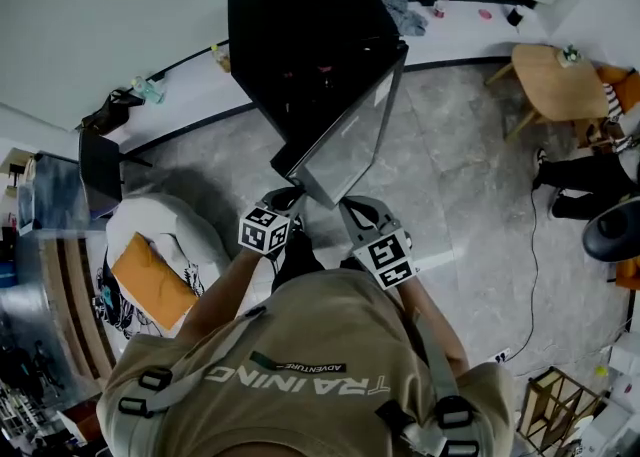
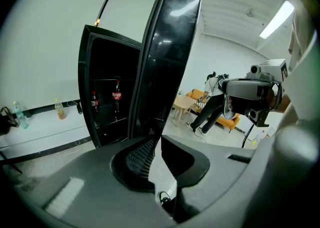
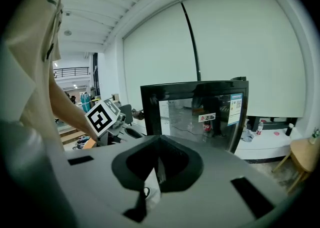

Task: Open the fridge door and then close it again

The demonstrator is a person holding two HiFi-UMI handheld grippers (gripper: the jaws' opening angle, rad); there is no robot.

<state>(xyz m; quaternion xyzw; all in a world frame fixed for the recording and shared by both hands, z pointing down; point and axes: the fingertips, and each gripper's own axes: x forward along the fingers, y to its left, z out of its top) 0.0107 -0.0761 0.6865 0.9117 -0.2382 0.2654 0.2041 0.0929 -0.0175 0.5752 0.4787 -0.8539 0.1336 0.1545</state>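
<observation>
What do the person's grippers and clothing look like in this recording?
The left gripper and right gripper both have grey moulded bodies with dark jaws. Each carries a cube of black-and-white square markers. The person wears a khaki short-sleeved shirt printed TRAINING, under grey buckled straps.

Reaching forward with left arm (image 1: 215, 295) and right arm (image 1: 438, 323), elbows bent, holding left gripper (image 2: 156, 137) and right gripper (image 3: 159, 142) side by side, near together, each with jaws closed tip to tip.
</observation>
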